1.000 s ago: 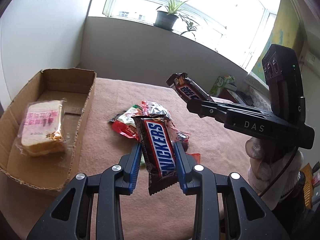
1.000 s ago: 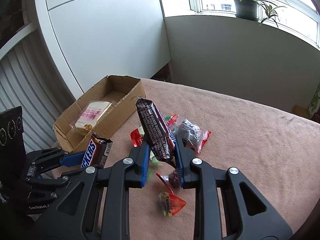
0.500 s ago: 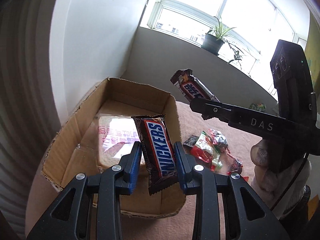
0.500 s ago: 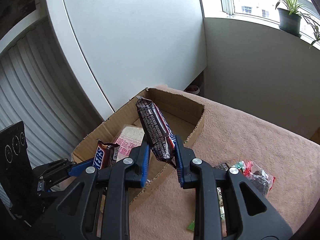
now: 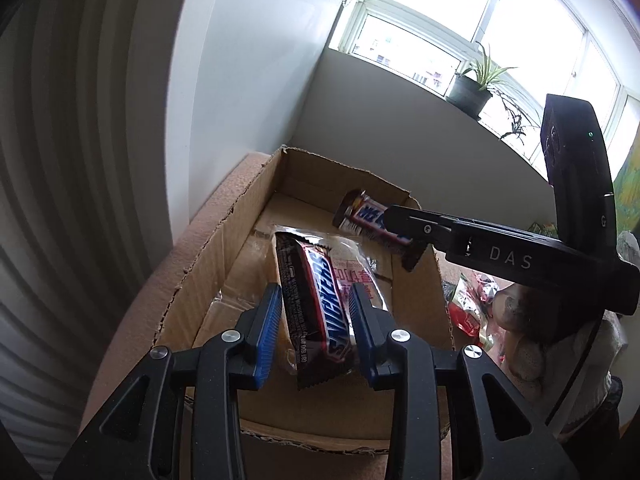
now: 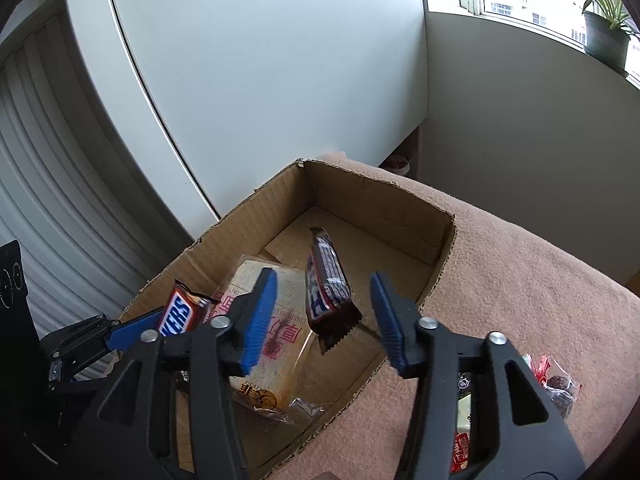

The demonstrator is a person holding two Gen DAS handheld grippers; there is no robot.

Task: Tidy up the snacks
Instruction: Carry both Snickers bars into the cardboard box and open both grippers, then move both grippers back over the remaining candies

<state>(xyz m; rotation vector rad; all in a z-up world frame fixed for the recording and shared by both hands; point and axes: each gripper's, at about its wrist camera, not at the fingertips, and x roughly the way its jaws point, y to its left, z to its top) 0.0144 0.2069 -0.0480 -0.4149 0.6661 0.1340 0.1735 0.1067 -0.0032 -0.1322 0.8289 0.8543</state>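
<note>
An open cardboard box [image 5: 224,248] [image 6: 380,196] stands on the brown cloth and holds a wrapped slice of bread [image 5: 360,276] [image 6: 264,344]. My left gripper [image 5: 314,300] hangs over the near end of the box. Its jaws are opening, and a Snickers bar [image 5: 316,312] [image 6: 180,312] stands tilted and loose between the blue pads. My right gripper [image 6: 322,280] hovers over the middle of the box with its jaws opening wide. A second Snickers bar [image 6: 328,292] [image 5: 368,216] drops free between them, touching neither pad.
A pile of small snack packets [image 5: 468,308] [image 6: 556,384] lies on the cloth to the right of the box. A person's hand [image 5: 516,312] holds the right gripper. A white wall runs close behind the box, and a potted plant [image 5: 472,88] stands on the windowsill.
Both grippers moved left from above the snack pile to above the box. The right jaws sprang wide and let their bar go. The left jaws widened slightly and their bar tilted.
</note>
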